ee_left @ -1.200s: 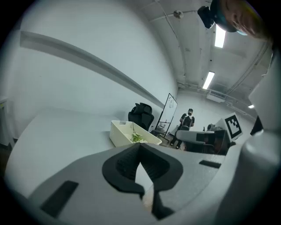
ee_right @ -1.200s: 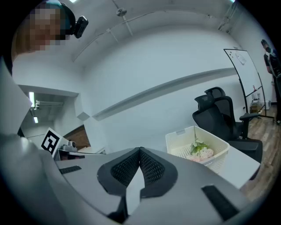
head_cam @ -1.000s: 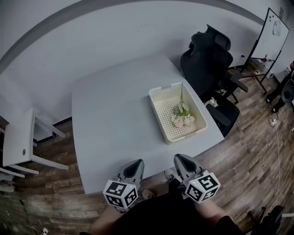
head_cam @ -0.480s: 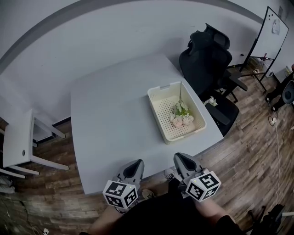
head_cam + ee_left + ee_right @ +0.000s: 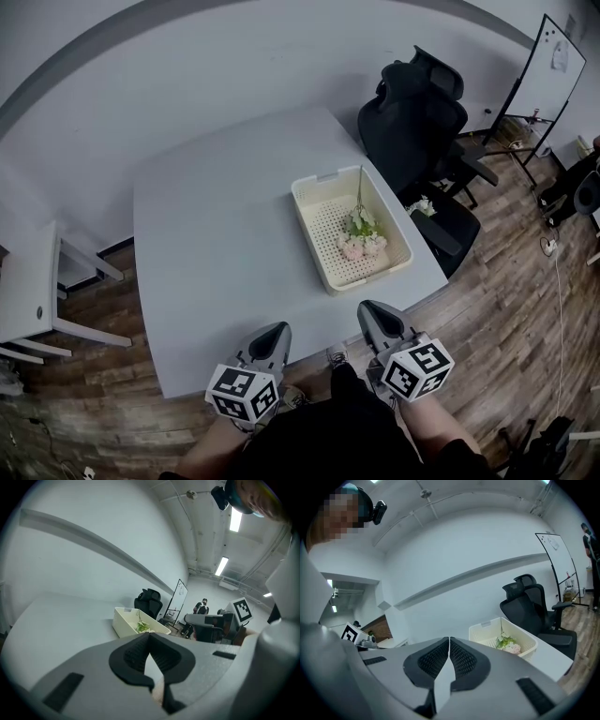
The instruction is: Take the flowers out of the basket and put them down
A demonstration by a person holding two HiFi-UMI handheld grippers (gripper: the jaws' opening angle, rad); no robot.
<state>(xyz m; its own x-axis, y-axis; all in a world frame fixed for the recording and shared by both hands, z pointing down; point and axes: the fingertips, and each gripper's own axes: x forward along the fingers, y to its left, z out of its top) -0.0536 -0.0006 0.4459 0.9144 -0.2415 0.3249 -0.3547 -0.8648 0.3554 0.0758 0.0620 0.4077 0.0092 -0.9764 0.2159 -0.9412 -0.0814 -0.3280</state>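
A cream perforated basket [image 5: 398,255] stands on the right side of the white table [image 5: 225,234]. In it lie flowers [image 5: 358,239] with pink blooms, green leaves and a thin stem. The basket [image 5: 123,623] and flowers [image 5: 142,627] show in the left gripper view, and the basket [image 5: 524,640] and flowers [image 5: 508,645] in the right gripper view. Both grippers hang below the table's near edge, well short of the basket. My left gripper [image 5: 275,334] is shut and empty. My right gripper [image 5: 371,312] is shut and empty too.
A black office chair [image 5: 417,108] stands close behind the basket at the table's right. A whiteboard [image 5: 551,80] is at the far right. A white chair [image 5: 42,300] stands left of the table. The floor [image 5: 506,309] is wood.
The view has shifted a little: table and basket sit slightly further left and higher in the picture. Both grippers stay shut near the table's front edge.
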